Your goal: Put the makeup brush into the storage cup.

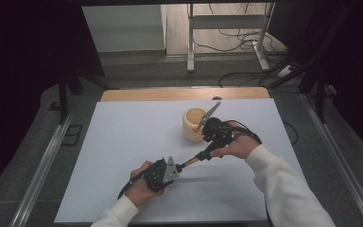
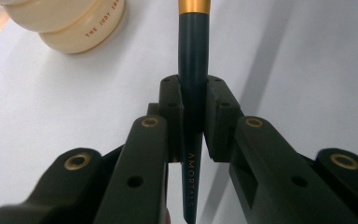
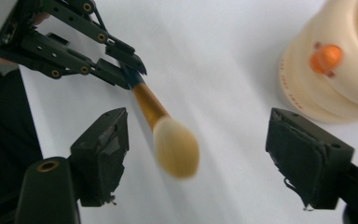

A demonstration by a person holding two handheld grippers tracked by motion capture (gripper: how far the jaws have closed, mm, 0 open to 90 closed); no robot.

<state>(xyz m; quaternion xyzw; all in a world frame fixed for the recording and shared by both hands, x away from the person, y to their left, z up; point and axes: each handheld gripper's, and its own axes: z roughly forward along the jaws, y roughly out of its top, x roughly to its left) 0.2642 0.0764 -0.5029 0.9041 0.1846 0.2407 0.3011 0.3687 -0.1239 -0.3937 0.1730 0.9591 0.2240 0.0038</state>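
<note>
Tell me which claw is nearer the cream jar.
Right. The right claw hangs open right beside the cream jar, at its near right side. The left claw sits well back toward the person, shut on the makeup brush.

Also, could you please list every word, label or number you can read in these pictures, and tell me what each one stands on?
"AMORTALS": pale letters running along the dark teal brush handle with the gold band, which is clamped in the left gripper.
"THE JUDY SMA": brown letters round the cream ceramic cup; the rest is cut off at the picture's edge.
The lettering on the cup in the right gripper view is too blurred to read.
</note>
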